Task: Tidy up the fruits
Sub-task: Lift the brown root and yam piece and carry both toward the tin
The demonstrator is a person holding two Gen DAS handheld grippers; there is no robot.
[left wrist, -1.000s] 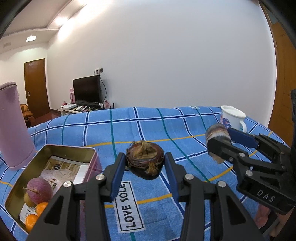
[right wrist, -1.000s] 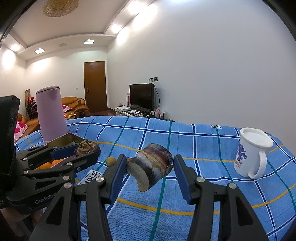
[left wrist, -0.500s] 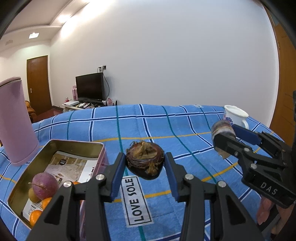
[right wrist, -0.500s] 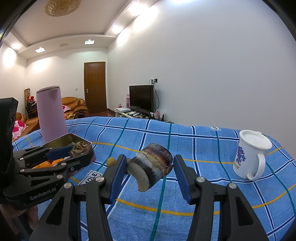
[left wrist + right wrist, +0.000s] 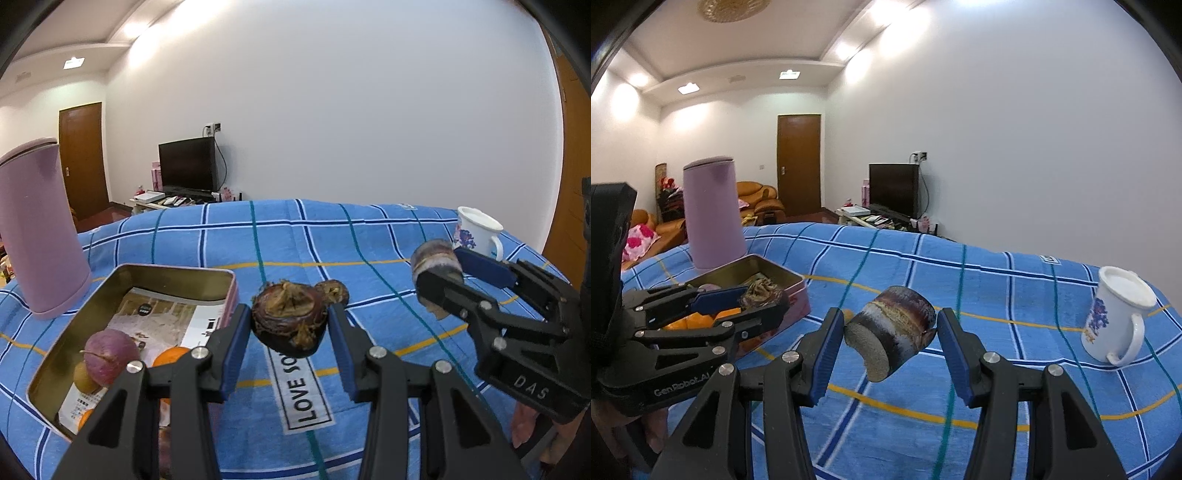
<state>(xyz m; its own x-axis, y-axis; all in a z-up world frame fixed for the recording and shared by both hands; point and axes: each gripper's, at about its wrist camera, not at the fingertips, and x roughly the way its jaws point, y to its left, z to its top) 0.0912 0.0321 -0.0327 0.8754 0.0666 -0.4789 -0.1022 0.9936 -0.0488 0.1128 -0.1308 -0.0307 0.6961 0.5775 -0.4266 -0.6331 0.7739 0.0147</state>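
Observation:
My left gripper [image 5: 290, 325] is shut on a dark brown round fruit [image 5: 290, 319], held above the blue checked cloth just right of the open metal tin [image 5: 125, 271]. The tin holds a purple fruit [image 5: 109, 356], oranges [image 5: 170, 356] and a paper sheet. My right gripper [image 5: 890, 338] is shut on a cut brown root chunk [image 5: 892, 334], held above the cloth; it also shows in the left wrist view [image 5: 436, 264]. Another small brown fruit [image 5: 334, 290] lies on the cloth behind the held fruit.
A tall pink canister [image 5: 35, 230] stands left of the tin. A white mug [image 5: 1115, 317] stands at the right of the cloth. A "LOVE SOLE" label [image 5: 303, 391] is sewn on the cloth. A TV and a door are in the background.
My left gripper has moved left toward the tin with the brown fruit. My right gripper keeps holding the root chunk with little movement.

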